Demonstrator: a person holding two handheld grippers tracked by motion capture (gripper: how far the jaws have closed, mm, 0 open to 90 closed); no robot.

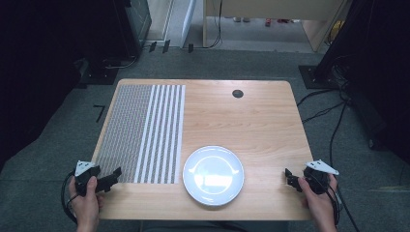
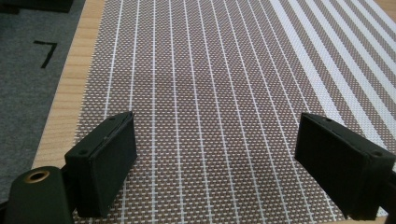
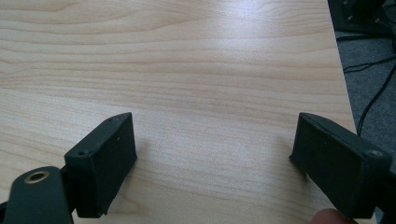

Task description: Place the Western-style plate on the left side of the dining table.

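A white round plate [image 1: 213, 175] rests near the front edge of the wooden table [image 1: 251, 116], at its middle. A woven brown placemat [image 1: 140, 133] with white stripes covers the table's left part. My left gripper [image 1: 112, 179] hovers over the mat's front left corner, jaws wide apart and empty; in the left gripper view the placemat [image 2: 210, 93] fills the space between the jaws of the left gripper [image 2: 215, 163]. My right gripper [image 1: 290, 178] is held at the front right corner, open over the bare wooden table [image 3: 196, 70], with nothing between the jaws of the right gripper [image 3: 212, 163].
A small dark round grommet [image 1: 237, 94] sits in the tabletop at the back. Cables [image 1: 333, 111] trail over the grey floor to the right. A wooden cabinet [image 1: 270, 19] stands behind the table.
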